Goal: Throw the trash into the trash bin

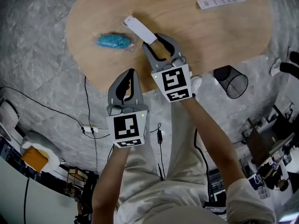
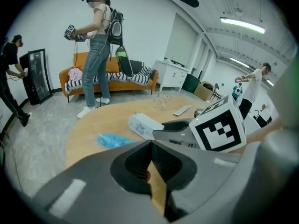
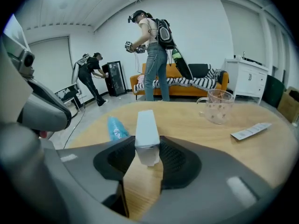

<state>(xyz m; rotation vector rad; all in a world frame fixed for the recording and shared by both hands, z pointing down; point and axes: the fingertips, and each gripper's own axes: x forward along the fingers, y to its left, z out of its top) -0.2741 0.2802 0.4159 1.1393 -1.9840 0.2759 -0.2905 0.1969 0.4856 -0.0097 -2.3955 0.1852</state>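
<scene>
A white carton (image 1: 139, 29) lies on the oval wooden table (image 1: 210, 36), with a crumpled blue wrapper (image 1: 113, 41) just to its left. My right gripper (image 1: 153, 41) is shut on the near end of the white carton (image 3: 147, 127), its pads against both sides. The blue wrapper (image 3: 116, 127) lies left of it, apart from the jaws. My left gripper (image 1: 131, 72) hovers at the table's near edge, shut and empty. Past its tips (image 2: 150, 146) I see the carton (image 2: 145, 125), the wrapper (image 2: 112, 140) and the right gripper (image 2: 187, 129). A black mesh trash bin (image 1: 233, 83) stands on the floor right of the table.
A printed paper strip (image 1: 220, 1) lies at the table's far right, and a clear cup (image 3: 218, 105) stands further back. Cables (image 1: 88, 125) run over the floor on the left. People stand by an orange sofa (image 3: 187, 80) beyond the table.
</scene>
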